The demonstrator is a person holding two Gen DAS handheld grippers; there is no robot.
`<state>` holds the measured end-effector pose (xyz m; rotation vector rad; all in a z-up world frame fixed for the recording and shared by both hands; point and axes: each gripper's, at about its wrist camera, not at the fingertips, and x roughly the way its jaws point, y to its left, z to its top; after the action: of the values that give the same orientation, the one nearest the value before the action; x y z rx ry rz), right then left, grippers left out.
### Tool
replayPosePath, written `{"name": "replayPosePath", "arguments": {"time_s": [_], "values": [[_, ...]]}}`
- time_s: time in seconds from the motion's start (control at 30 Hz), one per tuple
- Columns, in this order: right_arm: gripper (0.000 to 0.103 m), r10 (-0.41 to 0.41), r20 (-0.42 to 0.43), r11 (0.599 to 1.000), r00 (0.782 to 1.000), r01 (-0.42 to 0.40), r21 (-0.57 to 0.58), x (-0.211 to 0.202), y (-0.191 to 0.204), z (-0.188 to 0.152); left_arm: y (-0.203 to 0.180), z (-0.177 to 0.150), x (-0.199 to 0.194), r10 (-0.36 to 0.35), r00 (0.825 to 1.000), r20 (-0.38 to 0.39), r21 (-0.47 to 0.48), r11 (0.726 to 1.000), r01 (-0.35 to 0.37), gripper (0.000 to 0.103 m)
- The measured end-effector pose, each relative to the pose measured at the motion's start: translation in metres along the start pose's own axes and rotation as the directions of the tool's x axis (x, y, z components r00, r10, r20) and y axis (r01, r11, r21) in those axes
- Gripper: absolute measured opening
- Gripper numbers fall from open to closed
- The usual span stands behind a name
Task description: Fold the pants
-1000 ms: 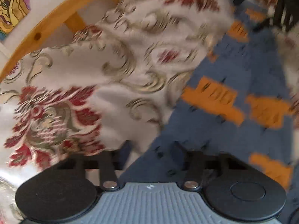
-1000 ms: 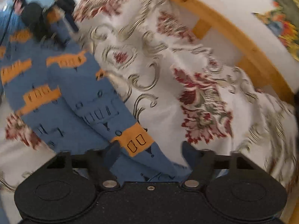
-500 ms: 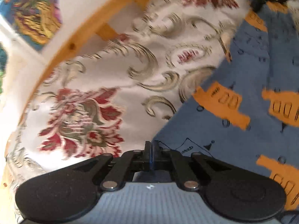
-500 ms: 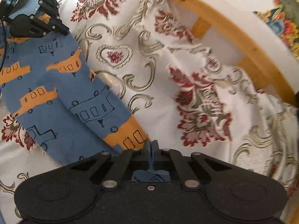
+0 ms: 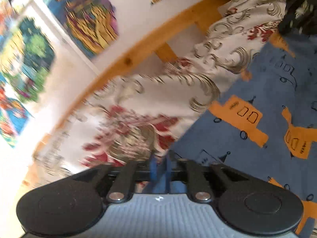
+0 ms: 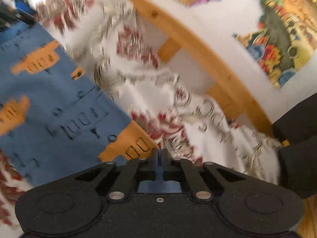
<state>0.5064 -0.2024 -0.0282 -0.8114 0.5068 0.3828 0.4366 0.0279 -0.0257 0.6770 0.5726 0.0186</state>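
Blue pants (image 5: 263, 91) printed with orange boats lie spread on a white bedspread with red and gold flowers (image 5: 158, 99). My left gripper (image 5: 160, 158) is shut on a corner of the blue cloth at the pants' left edge. In the right wrist view the same pants (image 6: 49, 99) fill the left side, and my right gripper (image 6: 159, 154) is shut on their right corner beside an orange patch. The other gripper appears as a dark shape at the top right of the left view (image 5: 299, 10) and at the top left of the right view (image 6: 11, 13).
A pale wooden bed rail (image 5: 138, 53) curves behind the bedspread, with a white wall and colourful posters (image 5: 87, 13) beyond. The rail (image 6: 198, 45) and a poster (image 6: 281, 39) also show in the right view. A dark sleeve (image 6: 297, 138) sits at the right edge.
Both grippers went from open around the pants' edge to shut on the cloth. Since then both views have tilted up, showing more wall and posters, with motion blur.
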Motion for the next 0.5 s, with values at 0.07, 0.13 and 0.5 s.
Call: {"name": "replayPosePath", "arguments": {"time_s": [0.07, 0.13, 0.5], "values": [[0.033, -0.005, 0.008, 1.0, 1.0, 0.005, 0.019, 0.004, 0.001, -0.004, 0.014, -0.008, 0.001, -0.041, 0.999, -0.008, -0.053, 0.998, 0.04, 0.072], [0.071, -0.001, 0.048, 0.998, 0.999, -0.002, 0.068, -0.003, 0.0, -0.007, 0.036, -0.018, -0.008, -0.05, 0.999, 0.019, -0.116, 0.992, 0.052, 0.092], [0.102, 0.388, 0.246, 0.912, 0.888, -0.409, 0.036, -0.032, 0.025, 0.024, 0.119, -0.05, -0.037, -0.232, 0.972, -0.045, -0.097, 0.969, 0.227, 0.103]]}}
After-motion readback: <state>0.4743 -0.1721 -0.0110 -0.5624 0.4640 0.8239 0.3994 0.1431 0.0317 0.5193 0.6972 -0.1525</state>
